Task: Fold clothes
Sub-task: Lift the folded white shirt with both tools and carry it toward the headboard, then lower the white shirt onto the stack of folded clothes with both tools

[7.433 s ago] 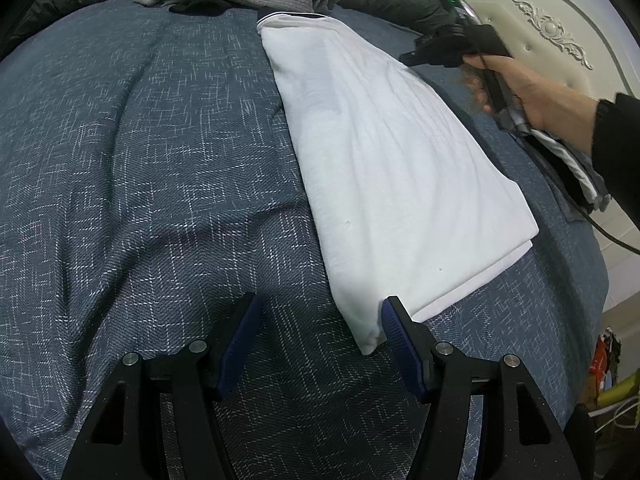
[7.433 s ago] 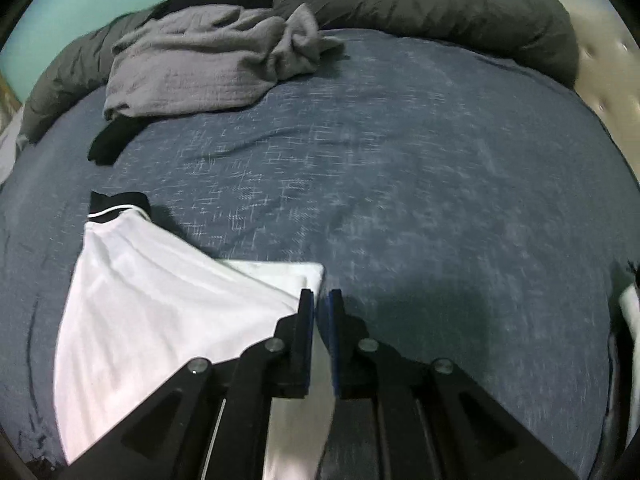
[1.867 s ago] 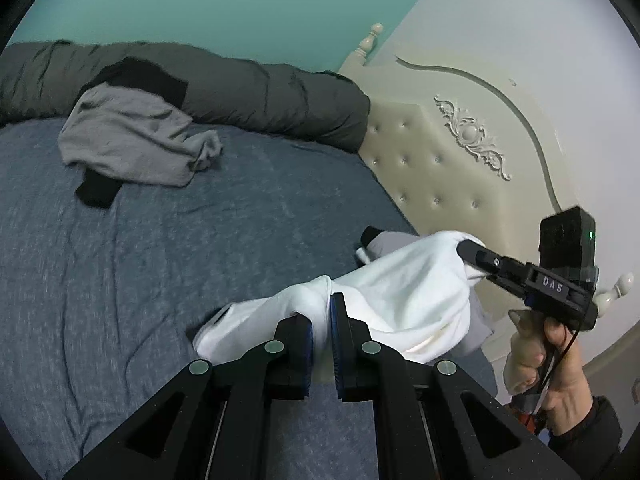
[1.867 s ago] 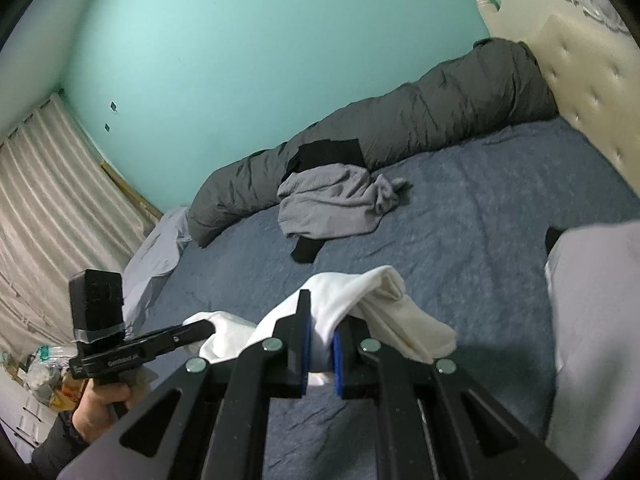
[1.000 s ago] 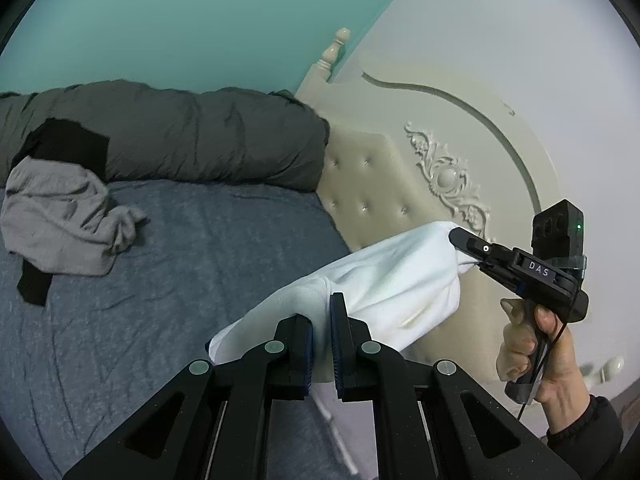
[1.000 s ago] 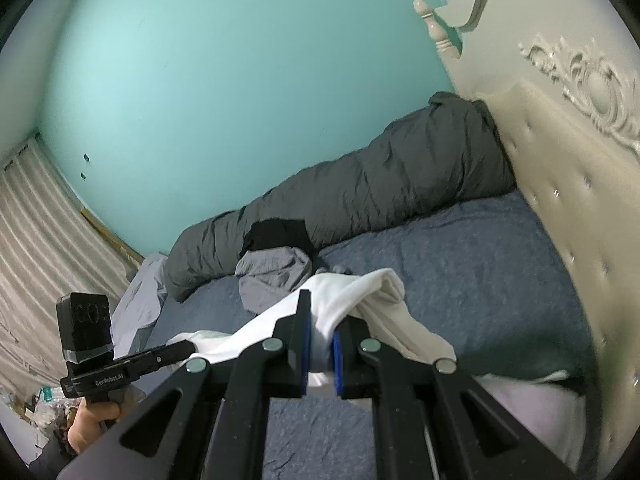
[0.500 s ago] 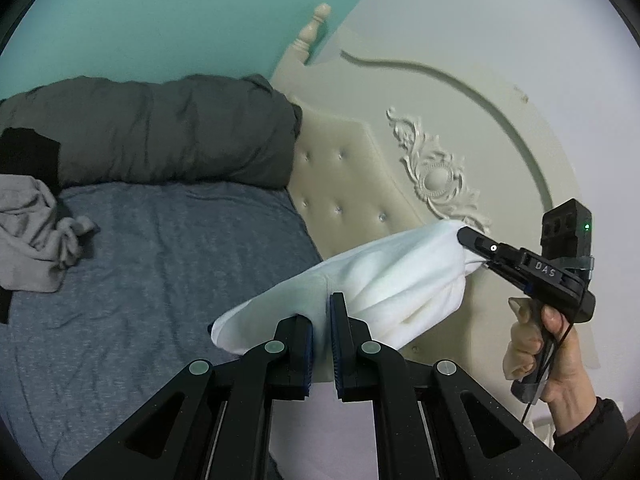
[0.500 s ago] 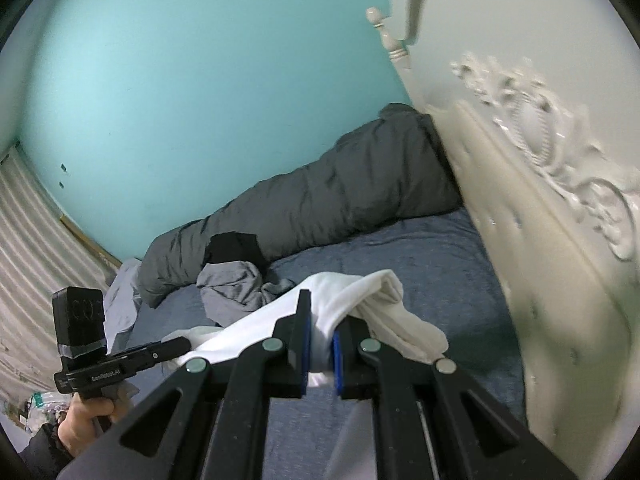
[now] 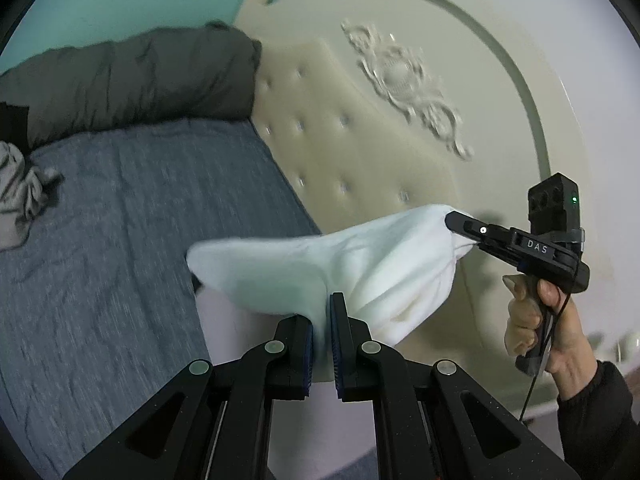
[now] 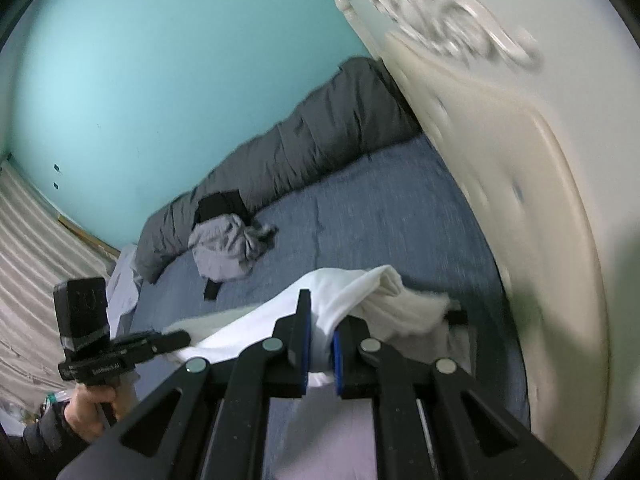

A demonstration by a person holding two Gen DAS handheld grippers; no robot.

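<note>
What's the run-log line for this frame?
left hand-held gripper: shut on white garment | right hand-held gripper: shut on white garment | garment: held above bed, near headboard

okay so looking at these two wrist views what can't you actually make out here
- Left wrist view: the underside of the white garment and what lies below it; the cloth itself and the left hand-held gripper cover them.
- Right wrist view: the headboard carving is motion-blurred, so its detail is lost.
- Right wrist view: the label on the left hand-held gripper is too small to read.
- Left wrist view: the grey garment is cut off by the left edge.
</note>
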